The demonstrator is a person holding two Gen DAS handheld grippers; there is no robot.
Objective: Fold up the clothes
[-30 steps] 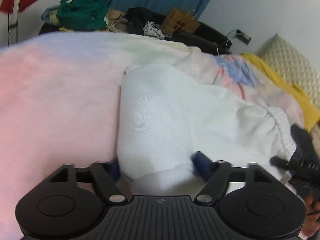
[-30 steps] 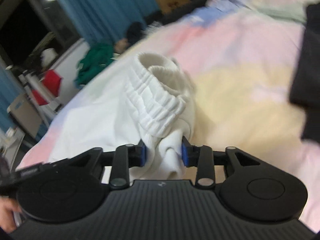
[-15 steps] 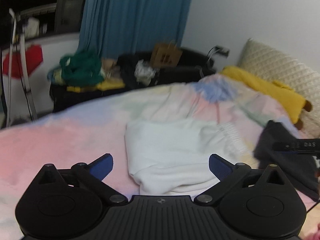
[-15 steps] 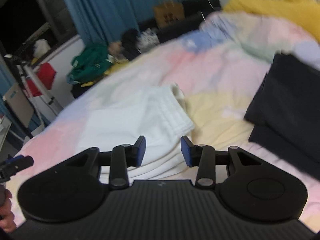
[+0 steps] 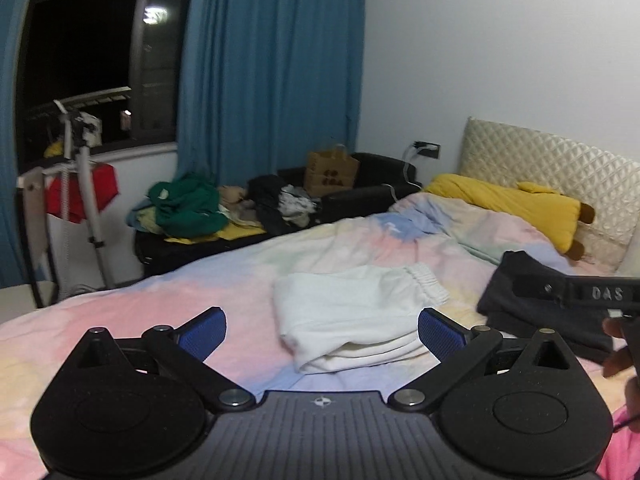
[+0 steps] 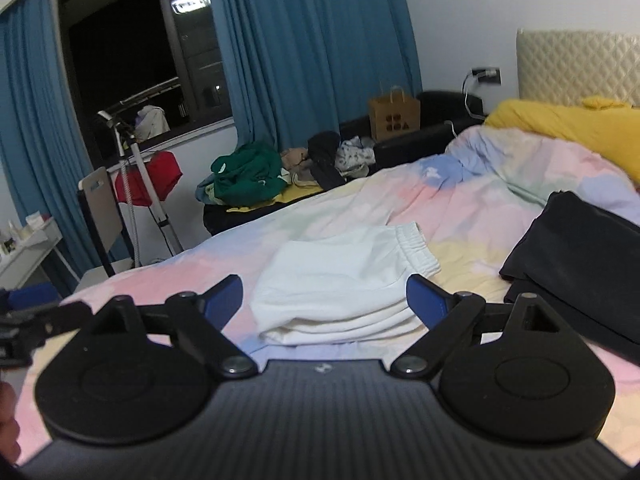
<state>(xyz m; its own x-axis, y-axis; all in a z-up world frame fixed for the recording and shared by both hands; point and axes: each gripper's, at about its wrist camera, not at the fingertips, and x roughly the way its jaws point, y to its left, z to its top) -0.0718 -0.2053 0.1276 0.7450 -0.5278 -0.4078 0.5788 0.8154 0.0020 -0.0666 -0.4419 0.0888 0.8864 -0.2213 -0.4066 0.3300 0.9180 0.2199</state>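
Left claw (image 5: 322, 332): blue pads spread wide, nothing between them; held above the bed, clear of the cloth.
Right claw (image 6: 324, 300): pads likewise spread wide, empty; also above the bed, apart from the cloth.
White garment (image 5: 352, 312): folded into a thick stack w/ several layers showing at its near edge; elastic ribbed band at the end twd the headboard; lies flat mid-bed, seen between the pads of each claw in both views but touching neither.
Dark garment (image 6: 576, 248): black/navy, folded pile; on the bed beside the white one, headboard side, near but apart from it.
Bed cover (image 5: 120, 320): pastel patches, pink, blue, yellow, green; rumpled twd the headboard.
Yellow plush pillow (image 5: 508, 204): w/ brown tips; lies along the head of the bed against the headboard.
Headboard (image 5: 560, 160): cream, quilted diamond pattern.
Clothes heap (image 6: 248, 178): green top uppermost, w/ yellow, beige and dark items; on a low black bench past the far edge of the bed.
Paper bag (image 6: 394, 114): brown, handles up, dark print; on the black bench nr the wall socket.
Curtains (image 5: 272, 72): blue, drawn beside a dark window.
Stand (image 6: 136, 184): white pole w/ a red cloth hung on it, by the window.
Hand (image 5: 624, 356): fingers only, right edge of left-wrist view, under the other claw's black body.
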